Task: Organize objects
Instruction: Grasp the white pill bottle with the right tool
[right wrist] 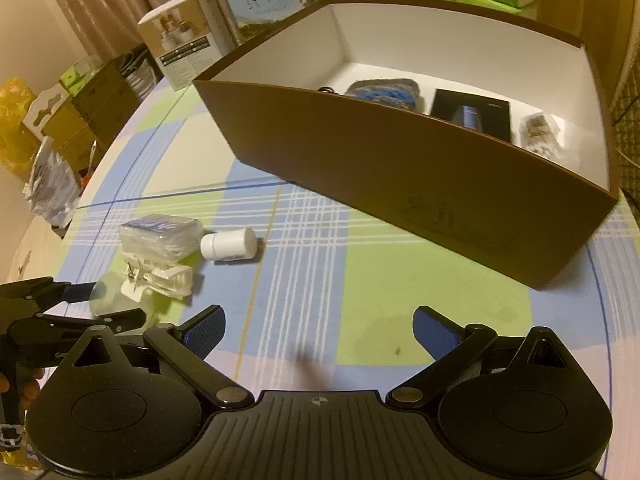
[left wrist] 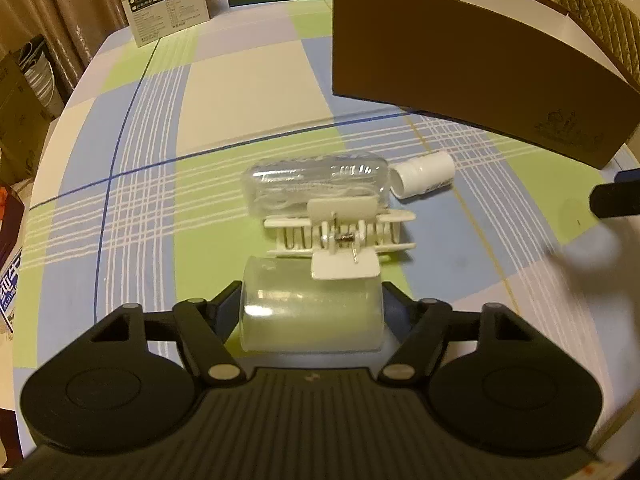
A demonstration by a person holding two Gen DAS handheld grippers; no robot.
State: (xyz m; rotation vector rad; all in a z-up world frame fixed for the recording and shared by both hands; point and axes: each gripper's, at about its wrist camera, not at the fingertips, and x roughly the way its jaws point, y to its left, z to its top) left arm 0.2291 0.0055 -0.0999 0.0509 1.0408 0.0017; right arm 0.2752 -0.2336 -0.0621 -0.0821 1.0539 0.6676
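Note:
A frosted translucent plastic cup [left wrist: 312, 320] lies on its side on the checked tablecloth. My left gripper [left wrist: 312, 298] is shut on it, one pad against each end. Just beyond it lie a white hair claw clip [left wrist: 340, 236], a clear plastic case [left wrist: 316, 184] and a small white bottle [left wrist: 424, 178] on its side. The right wrist view shows the same cluster at the left: cup [right wrist: 108, 296], clip [right wrist: 160, 280], case [right wrist: 160, 236], bottle [right wrist: 229, 244]. My right gripper [right wrist: 320, 328] hovers open over bare cloth, nothing between its blue pads.
A large brown box [right wrist: 400, 168] with a white inside stands at the back right, holding a blue-grey item [right wrist: 384, 90], a dark box [right wrist: 472, 114] and a small packet [right wrist: 540, 132]. Cartons [right wrist: 184, 48] line the table's far edge. Clutter sits beyond the left edge.

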